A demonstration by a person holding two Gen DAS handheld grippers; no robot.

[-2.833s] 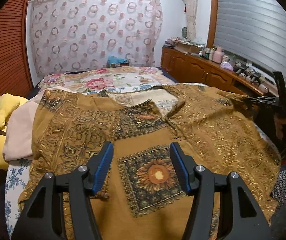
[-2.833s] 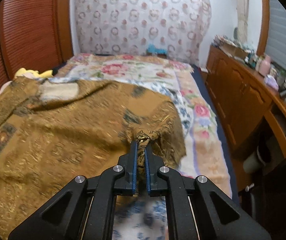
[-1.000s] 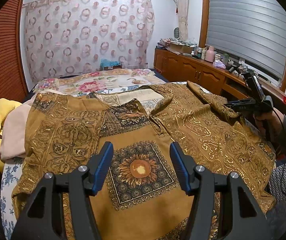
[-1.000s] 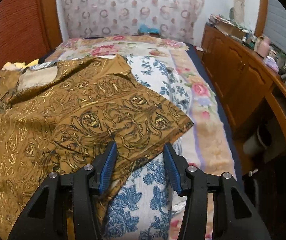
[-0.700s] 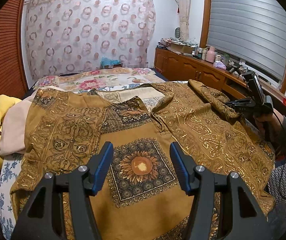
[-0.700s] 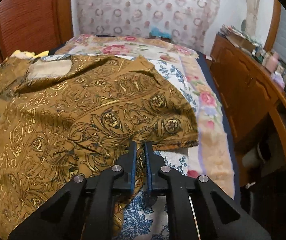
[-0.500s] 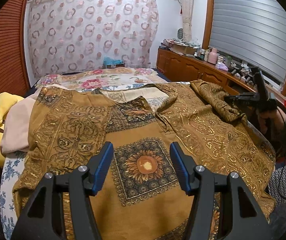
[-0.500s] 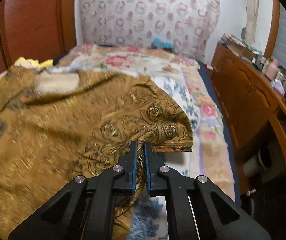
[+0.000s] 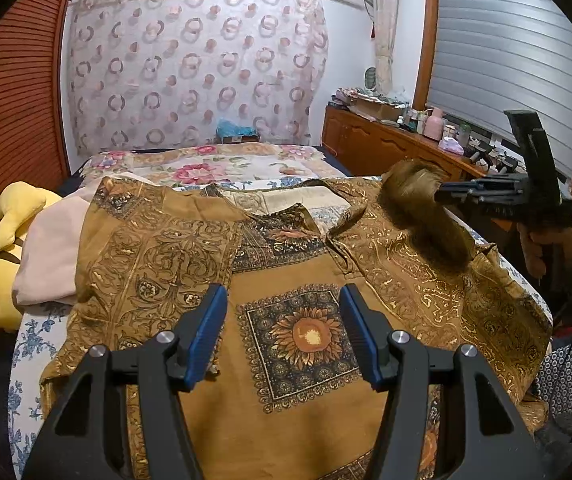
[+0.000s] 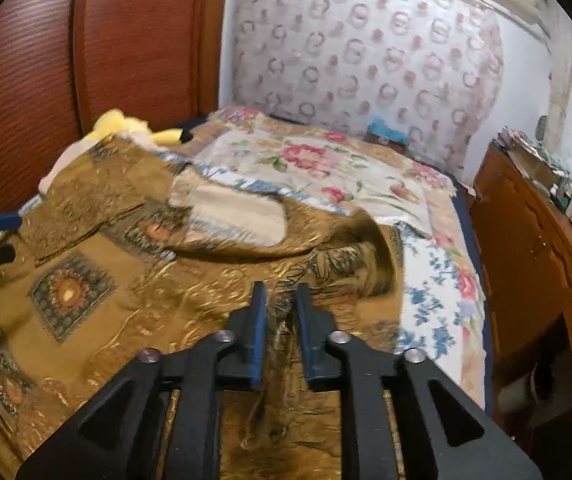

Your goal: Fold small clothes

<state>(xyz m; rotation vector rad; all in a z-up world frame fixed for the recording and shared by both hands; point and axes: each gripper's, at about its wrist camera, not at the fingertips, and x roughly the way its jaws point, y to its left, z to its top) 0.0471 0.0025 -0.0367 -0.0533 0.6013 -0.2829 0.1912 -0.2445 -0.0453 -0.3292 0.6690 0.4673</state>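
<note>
Legible text, labels, brands, numbers, signs: none in either view; items on the sideboard [image 9: 382,148] too small and blurred to read.

Gold patterned shirt [image 9: 298,280] flat on bed [image 9: 30,344], left tongs [image 9: 282,336] agape above, empty

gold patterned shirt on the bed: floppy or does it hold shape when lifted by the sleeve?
Probably floppy: the gold shirt sleeve bunches and droops by the opening right gripper. Likely light, since it lies thin with soft wrinkles. The printed surface may be slightly slick.
</note>
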